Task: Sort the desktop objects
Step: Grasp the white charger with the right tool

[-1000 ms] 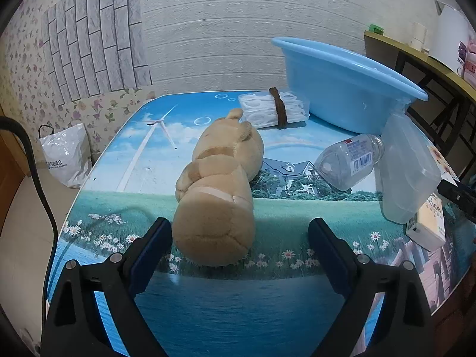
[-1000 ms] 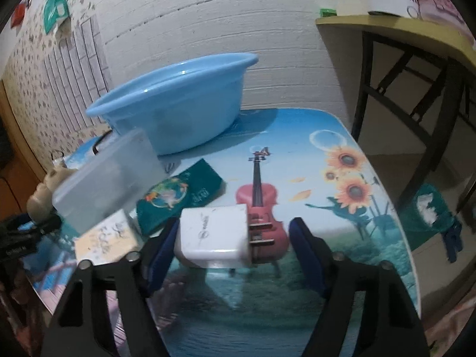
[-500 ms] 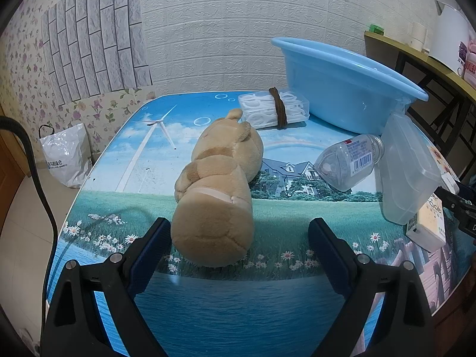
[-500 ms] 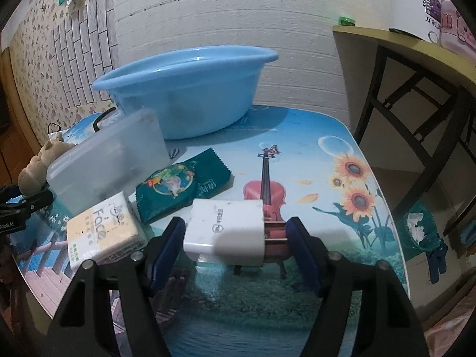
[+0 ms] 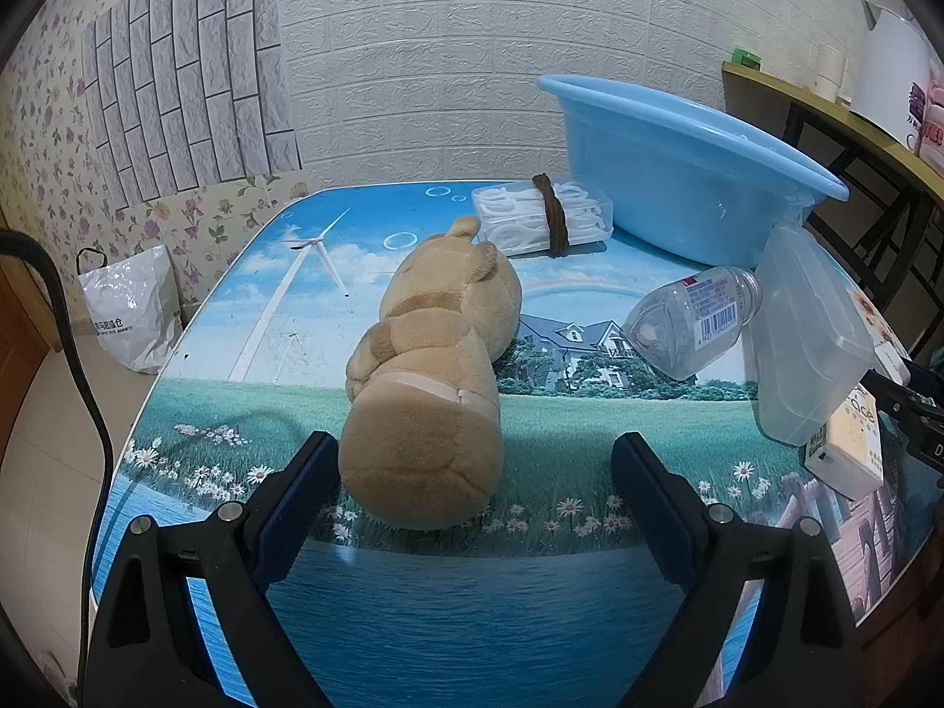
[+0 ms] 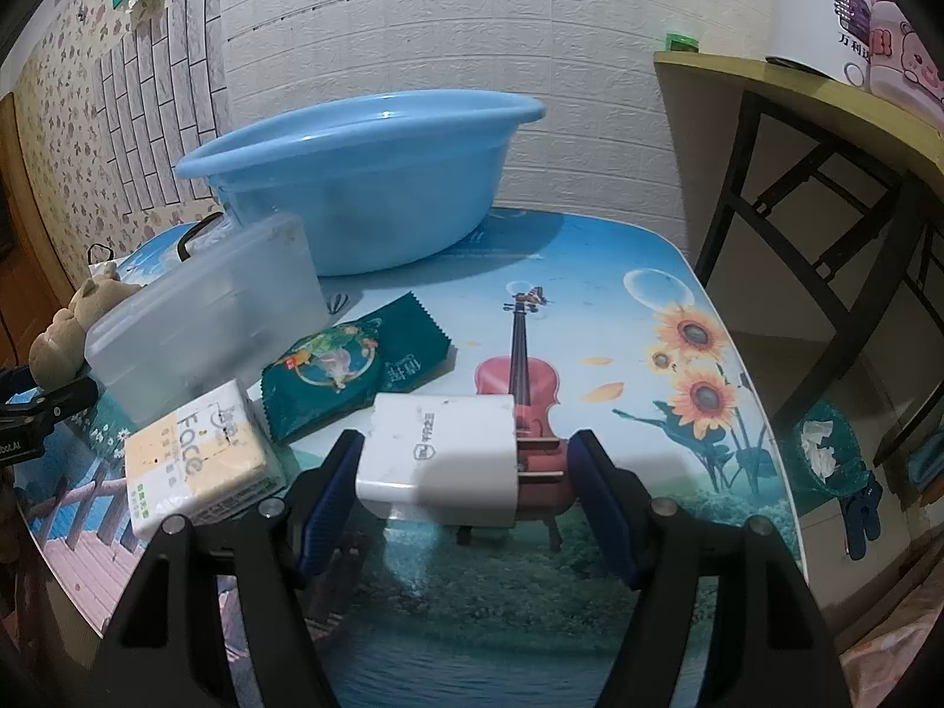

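Right claw (image 6: 466, 472) pinching white charger (image 6: 439, 457); tissue pack (image 6: 197, 460) printed "Face" left of it; left claw (image 5: 475, 475) spread around plush bear (image 5: 430, 389), no pinch

Basin (image 6: 366, 177) behind box (image 6: 206, 318); packet (image 6: 354, 366) between tissues (image 6: 194, 460), charger (image 6: 436, 454).

The blue basin (image 6: 366, 177) hides its inside; the tissue pack (image 5: 849, 448) is partly covered.
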Demonstrator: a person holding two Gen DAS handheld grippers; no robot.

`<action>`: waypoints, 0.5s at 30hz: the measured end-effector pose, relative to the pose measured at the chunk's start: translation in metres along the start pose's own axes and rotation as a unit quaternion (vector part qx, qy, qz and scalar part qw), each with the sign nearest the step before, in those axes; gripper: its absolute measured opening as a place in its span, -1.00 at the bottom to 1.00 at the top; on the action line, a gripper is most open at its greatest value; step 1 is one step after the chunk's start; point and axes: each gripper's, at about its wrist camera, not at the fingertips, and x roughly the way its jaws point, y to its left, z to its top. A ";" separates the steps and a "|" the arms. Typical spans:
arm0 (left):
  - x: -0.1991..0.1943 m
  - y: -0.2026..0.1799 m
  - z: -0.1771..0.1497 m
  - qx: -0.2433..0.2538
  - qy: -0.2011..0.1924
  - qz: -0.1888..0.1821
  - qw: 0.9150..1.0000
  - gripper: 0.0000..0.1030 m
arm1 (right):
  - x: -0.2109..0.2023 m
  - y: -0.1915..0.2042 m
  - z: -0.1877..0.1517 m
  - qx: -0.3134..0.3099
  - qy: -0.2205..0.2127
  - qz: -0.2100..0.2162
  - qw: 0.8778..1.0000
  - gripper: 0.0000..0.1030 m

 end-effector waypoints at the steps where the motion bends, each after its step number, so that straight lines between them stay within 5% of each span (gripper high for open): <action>1: 0.000 0.000 0.000 0.000 0.000 0.000 1.000 0.81 | 0.000 0.000 0.000 0.000 0.000 0.000 1.000 0.37; 15: 0.000 0.000 0.000 0.000 0.000 0.000 1.000 0.81 | 0.000 -0.001 0.000 0.001 -0.001 -0.001 1.000 0.36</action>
